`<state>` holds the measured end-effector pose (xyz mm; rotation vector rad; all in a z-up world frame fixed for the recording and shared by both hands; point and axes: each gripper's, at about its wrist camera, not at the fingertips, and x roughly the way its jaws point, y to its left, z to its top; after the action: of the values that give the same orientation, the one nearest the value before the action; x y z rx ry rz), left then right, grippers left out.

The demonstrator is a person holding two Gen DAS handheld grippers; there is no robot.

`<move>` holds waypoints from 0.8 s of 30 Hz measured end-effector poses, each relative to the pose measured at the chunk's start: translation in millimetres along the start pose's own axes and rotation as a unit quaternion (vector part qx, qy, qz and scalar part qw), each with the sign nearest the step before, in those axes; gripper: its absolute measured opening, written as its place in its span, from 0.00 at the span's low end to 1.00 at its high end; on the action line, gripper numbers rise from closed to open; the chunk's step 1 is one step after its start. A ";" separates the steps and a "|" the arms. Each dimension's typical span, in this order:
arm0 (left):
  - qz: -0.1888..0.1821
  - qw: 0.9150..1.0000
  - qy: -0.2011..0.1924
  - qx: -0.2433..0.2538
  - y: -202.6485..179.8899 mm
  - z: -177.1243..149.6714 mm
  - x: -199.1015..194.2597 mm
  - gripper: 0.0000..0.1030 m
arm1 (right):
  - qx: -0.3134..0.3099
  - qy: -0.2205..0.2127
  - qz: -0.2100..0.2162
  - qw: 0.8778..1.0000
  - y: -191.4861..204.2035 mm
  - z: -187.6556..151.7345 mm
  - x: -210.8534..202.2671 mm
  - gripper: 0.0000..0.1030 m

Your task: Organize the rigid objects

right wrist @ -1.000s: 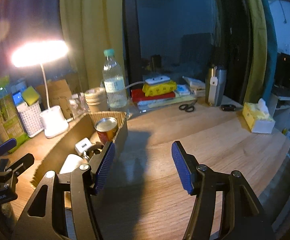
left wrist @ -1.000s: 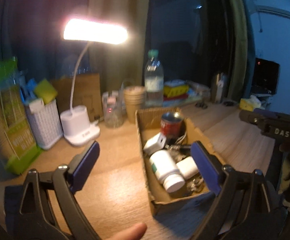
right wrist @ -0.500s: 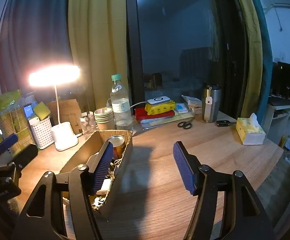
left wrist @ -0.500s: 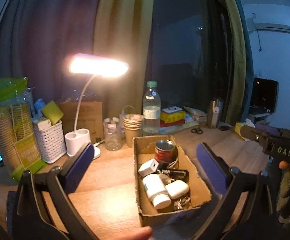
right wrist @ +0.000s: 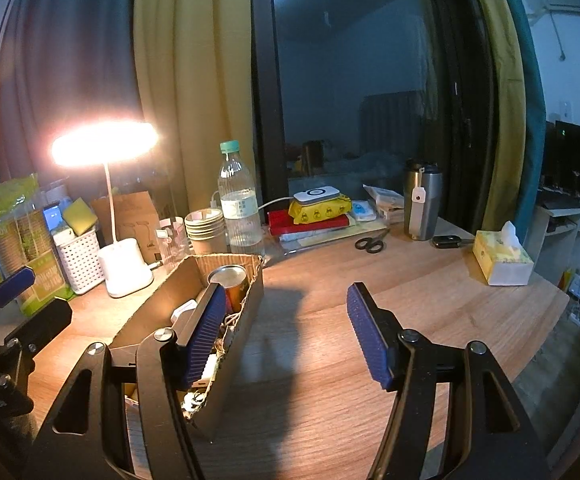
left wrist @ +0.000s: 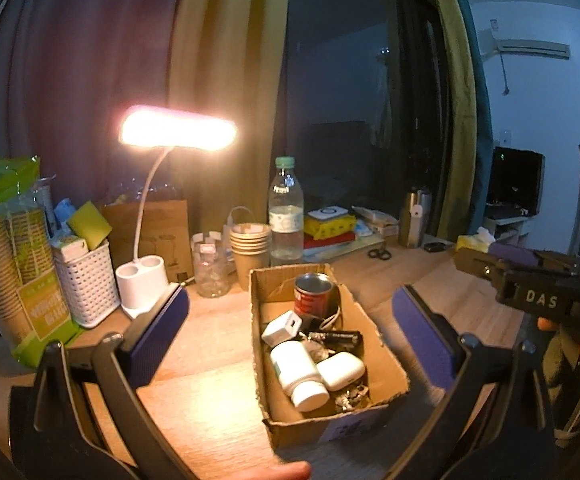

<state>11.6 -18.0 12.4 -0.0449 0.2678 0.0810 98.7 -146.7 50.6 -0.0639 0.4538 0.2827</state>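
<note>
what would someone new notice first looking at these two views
The lit desk lamp glows at the back left of the wooden desk, the brightest thing in the dim room. In front of it an open cardboard box holds a red can, a white pill bottle and small white gadgets. Both the left gripper and the right gripper hang open and empty.

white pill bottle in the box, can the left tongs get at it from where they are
Probably yes. The white pill bottle lies on top in the open cardboard box, uncovered from above. The left tongs are open and empty; only the white earbud case alongside crowds it.
</note>
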 end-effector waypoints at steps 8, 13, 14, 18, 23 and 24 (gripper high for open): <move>0.012 1.000 -0.012 -0.008 1.7 1.4 -4.4 1.00 | 0.001 0.003 0.001 1.000 -0.1 -3.1 3.9 0.65; 0.010 1.000 -0.011 -0.011 4.1 2.0 -4.7 1.00 | 0.000 0.004 0.001 1.000 -0.1 -2.9 3.9 0.65; 0.009 1.000 -0.009 -0.011 4.3 1.5 -4.5 1.00 | 0.000 0.003 0.001 1.000 0.0 -3.0 3.9 0.65; 0.007 1.000 -0.006 -0.014 6.3 0.4 -3.4 1.00 | 0.001 0.003 0.001 1.000 0.0 -2.8 4.0 0.65; 0.007 1.000 -0.006 -0.013 5.5 0.3 -3.2 1.00 | 0.000 0.004 0.001 1.000 0.5 -2.9 4.0 0.65; 0.007 1.000 -0.005 -0.012 5.0 0.0 -3.1 1.00 | 0.000 0.003 0.001 1.000 0.6 -2.7 4.0 0.65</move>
<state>8.2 -13.3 13.0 -0.0663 0.2579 0.0975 100.8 -145.5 46.3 -0.0634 0.4604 0.2847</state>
